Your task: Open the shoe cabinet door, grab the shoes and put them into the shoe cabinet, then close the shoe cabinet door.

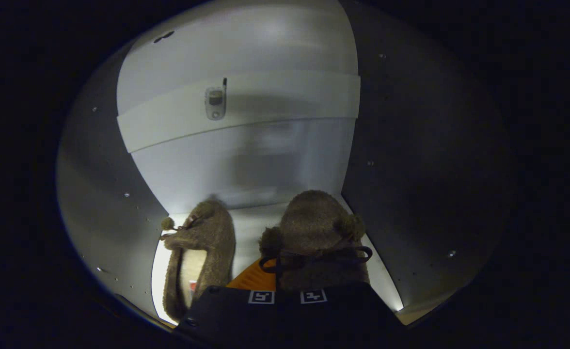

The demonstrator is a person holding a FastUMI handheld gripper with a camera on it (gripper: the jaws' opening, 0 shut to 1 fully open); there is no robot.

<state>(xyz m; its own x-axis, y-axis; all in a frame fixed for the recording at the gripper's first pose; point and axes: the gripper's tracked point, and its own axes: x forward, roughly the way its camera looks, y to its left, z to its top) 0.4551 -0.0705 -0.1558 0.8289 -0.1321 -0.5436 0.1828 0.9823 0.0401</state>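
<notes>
Inside, the gripper (pixel 287 291) reaches into the white shoe cabinet (pixel 246 160), its fingers close together with the right slipper (pixel 316 237) sitting at their tips; whether both fingers actually press on it cannot be told. That fuzzy brown slipper, with its pompoms and dark bow, rests on the cabinet floor near the right wall. Just left of it lies the left slipper (pixel 202 252), toe pointing toward the far back panel, pale lining showing

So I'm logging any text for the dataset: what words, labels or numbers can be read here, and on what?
No readable words or numbers.
Left slipper: small tag inside, too small to read.
Gripper: two square coded markers, patterns only, no letters; it holds the right slipper.
</notes>
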